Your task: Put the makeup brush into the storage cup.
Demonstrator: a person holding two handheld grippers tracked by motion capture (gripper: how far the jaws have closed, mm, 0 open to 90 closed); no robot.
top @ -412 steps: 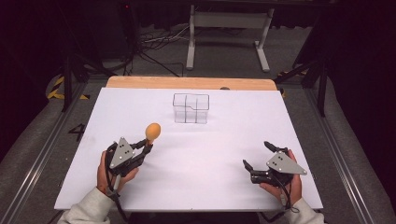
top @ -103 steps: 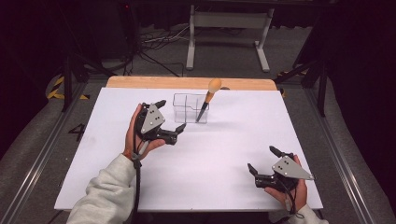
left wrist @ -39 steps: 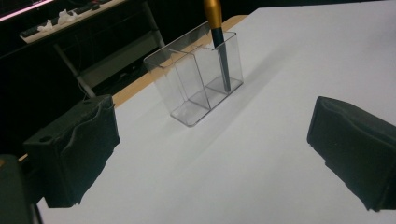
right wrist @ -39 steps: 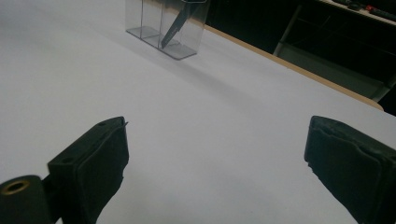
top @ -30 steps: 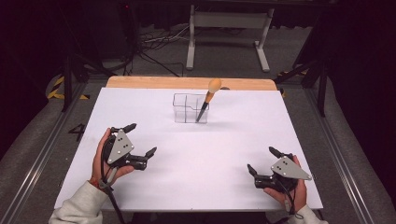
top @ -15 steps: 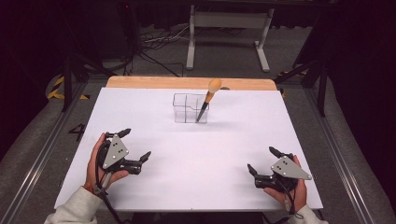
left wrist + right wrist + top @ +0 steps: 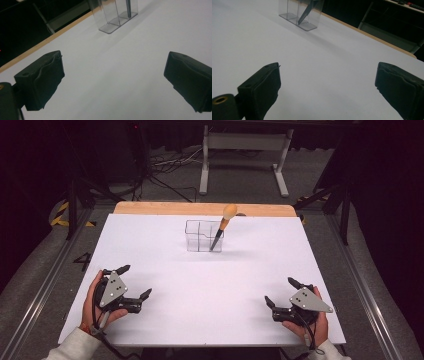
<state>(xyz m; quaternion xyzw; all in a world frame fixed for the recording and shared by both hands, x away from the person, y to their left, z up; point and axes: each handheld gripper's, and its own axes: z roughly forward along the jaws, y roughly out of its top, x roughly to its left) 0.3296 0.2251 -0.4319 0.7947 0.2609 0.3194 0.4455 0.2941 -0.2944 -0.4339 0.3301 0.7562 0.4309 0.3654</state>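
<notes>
A clear compartmented box stands at the back middle of the white table. A tool with a rounded orange handle and a dark shaft leans in the box's right compartment, handle up. My left gripper rests near the front left edge, open and holding nothing. My right gripper rests near the front right edge, also open with nothing in it. The left gripper view looks between its jaws toward the box. From the right gripper, the box and the dark shaft show far off.
A wooden strip runs along the table's far edge. Behind it on the dark floor stand a white frame and cables. Metal rails flank the table on both sides.
My left gripper has drawn back toward the front left edge of the table, away from the box where the tool now stands. The right gripper has stayed put.
</notes>
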